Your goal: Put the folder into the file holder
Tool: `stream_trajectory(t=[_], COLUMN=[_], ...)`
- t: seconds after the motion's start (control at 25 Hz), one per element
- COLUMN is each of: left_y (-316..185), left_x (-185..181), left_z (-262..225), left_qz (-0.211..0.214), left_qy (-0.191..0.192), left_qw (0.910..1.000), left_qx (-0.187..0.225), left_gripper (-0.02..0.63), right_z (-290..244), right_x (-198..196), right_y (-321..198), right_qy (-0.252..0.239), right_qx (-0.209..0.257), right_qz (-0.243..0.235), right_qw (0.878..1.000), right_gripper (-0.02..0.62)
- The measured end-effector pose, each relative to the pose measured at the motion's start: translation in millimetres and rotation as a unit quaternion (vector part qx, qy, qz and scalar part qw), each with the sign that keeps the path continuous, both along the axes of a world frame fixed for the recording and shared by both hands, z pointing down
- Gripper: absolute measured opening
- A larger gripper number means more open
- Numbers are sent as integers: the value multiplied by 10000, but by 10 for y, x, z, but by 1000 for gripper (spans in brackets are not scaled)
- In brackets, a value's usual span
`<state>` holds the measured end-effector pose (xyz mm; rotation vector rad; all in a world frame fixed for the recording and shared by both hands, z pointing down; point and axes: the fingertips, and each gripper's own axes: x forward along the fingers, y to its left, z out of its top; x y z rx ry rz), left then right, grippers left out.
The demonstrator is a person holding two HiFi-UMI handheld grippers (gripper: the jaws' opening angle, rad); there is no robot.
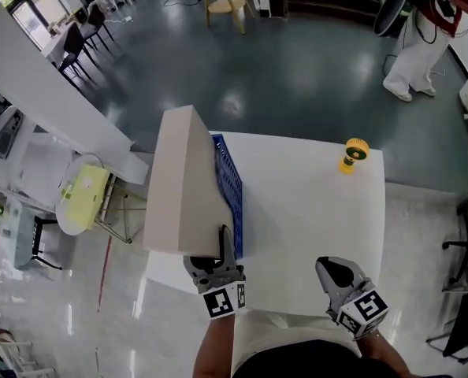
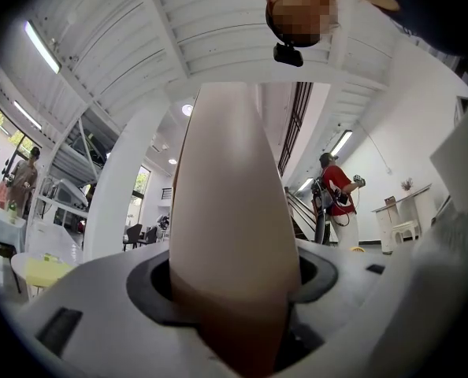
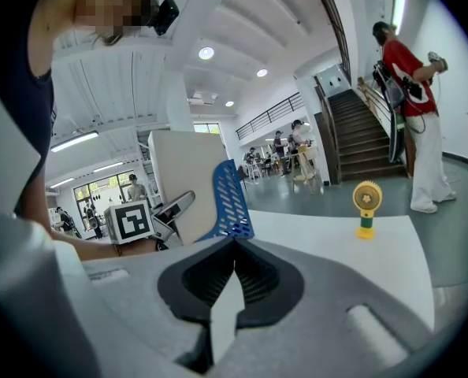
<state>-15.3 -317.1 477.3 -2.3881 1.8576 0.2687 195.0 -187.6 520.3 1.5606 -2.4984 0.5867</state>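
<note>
Table (image 1: 313,227) white, bearing file holder (image 1: 231,189), fan (image 1: 354,156); floor (image 1: 297,77) dark, glossy.

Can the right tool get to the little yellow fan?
Probably yes: the right tool is shut and empty, and only bare white table lies between it and the yellow fan.
</note>
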Motion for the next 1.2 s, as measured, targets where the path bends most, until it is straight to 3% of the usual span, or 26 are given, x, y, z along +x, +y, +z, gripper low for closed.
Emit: stream_trajectory(t=[0.36, 0.52, 0.8, 1.2], left_y=[7, 1, 60, 262], left_x=[34, -53, -79, -185], left_z=[202, 286, 38, -54], left_qz=[-55, -164, -56, 4], left_qy=[-294, -318, -398, -397], left_qw=[9996, 9991, 9992, 9992], left_qx=[19, -243, -20, -53], left_gripper=[304, 322, 344, 344], right_z=[-17, -19, 22, -107], right_x=[-28, -128, -268, -468], right_y=[-48, -91, -94, -75], right_qy=[38, -24, -112, -119], right_qx=[-28, -15, -63, 120], right_qz=[-46, -189, -371, -572], right_qw=[10000, 9998, 9992, 9982], right_gripper=[2, 2, 2, 2])
